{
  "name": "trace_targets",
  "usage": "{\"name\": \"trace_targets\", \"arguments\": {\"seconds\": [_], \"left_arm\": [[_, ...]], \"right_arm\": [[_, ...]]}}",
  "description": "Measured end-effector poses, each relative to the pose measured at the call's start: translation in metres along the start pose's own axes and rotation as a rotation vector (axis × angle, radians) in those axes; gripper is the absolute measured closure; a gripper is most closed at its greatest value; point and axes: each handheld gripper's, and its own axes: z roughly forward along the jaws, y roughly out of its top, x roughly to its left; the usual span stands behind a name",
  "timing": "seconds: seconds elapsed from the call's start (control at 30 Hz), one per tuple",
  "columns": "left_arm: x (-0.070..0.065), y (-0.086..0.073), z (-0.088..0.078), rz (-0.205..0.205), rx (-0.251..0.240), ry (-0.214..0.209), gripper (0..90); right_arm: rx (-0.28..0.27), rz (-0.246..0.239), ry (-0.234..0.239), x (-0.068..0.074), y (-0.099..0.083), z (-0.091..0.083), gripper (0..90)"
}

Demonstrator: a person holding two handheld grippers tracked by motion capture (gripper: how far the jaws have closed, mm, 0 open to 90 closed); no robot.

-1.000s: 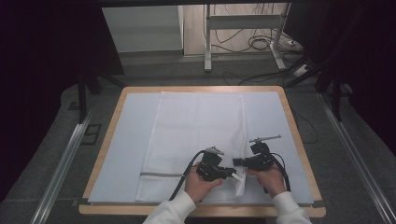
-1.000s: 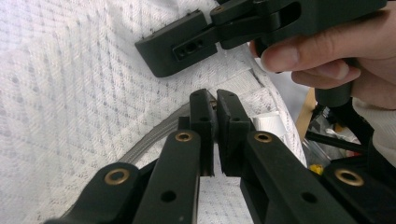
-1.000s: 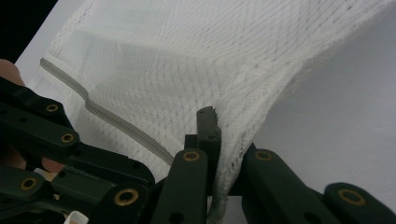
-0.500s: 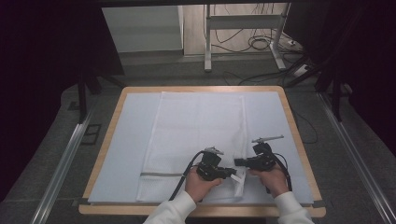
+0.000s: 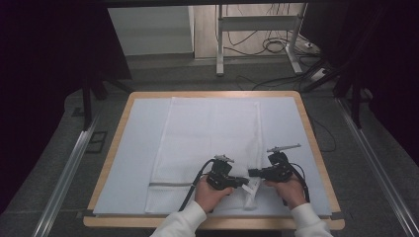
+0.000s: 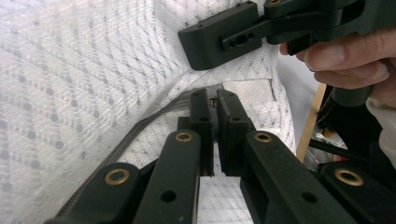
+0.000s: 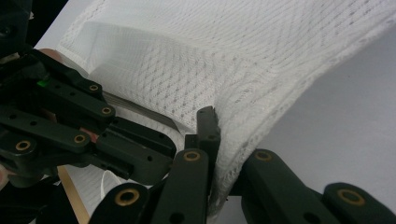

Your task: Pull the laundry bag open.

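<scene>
Mesh bag pinched at its near right corner

Jaws on both of your grippers are pressed together on the white mesh bag (image 5: 210, 143), which lies flat on the pale sheet (image 5: 141, 148) covering the desk (image 5: 307, 123), its long side running away from you.

Your left gripper (image 5: 243, 182) sits at the bag's near end, right of the grey zipper (image 5: 170, 184) that crosses that end. In the left gripper view its jaws clamp the zipper line (image 6: 154, 119) where the grey band meets the mesh, with a small metal piece just visible between the tips.

Your right gripper (image 5: 252, 173) faces the left one from the bag's right edge, their tips close together. In the right gripper view its jaws grip a raised fold of mesh (image 7: 233, 140), and the fabric lifts off the sheet around them. The bag's near right corner (image 5: 249, 195) is bunched and rumpled beneath both grippers, while the rest of the bag lies smooth.
</scene>
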Motion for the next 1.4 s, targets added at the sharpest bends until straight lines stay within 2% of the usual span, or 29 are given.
{"name": "trace_targets", "arguments": {"seconds": [0.13,0.17,0.23,0.37,0.97,1.2,1.4], "left_arm": [[0.002,-0.001,0.001,0.006,0.011,0.026,86.7],[0.005,-0.002,0.001,-0.012,0.005,0.015,86.7],[0.006,-0.002,0.000,-0.020,0.001,0.015,86.6],[0.004,-0.002,-0.001,-0.004,0.004,0.023,86.6],[0.008,-0.002,-0.013,-0.006,-0.010,0.023,86.6],[0.010,-0.003,-0.016,-0.019,-0.012,0.016,86.6],[0.012,-0.004,-0.019,-0.016,-0.017,0.030,86.6]], "right_arm": [[-0.005,0.002,-0.009,-0.001,-0.001,-0.002,88.4],[-0.010,0.005,-0.012,-0.001,-0.001,-0.003,88.4],[-0.017,0.013,-0.008,-0.003,-0.002,-0.006,88.5],[-0.017,0.013,-0.005,-0.004,-0.003,-0.006,88.5],[-0.031,0.016,-0.007,-0.003,-0.002,-0.005,88.4],[-0.028,0.018,-0.002,-0.004,-0.002,-0.004,88.4],[-0.029,0.016,-0.003,-0.003,-0.002,-0.003,88.4]]}}
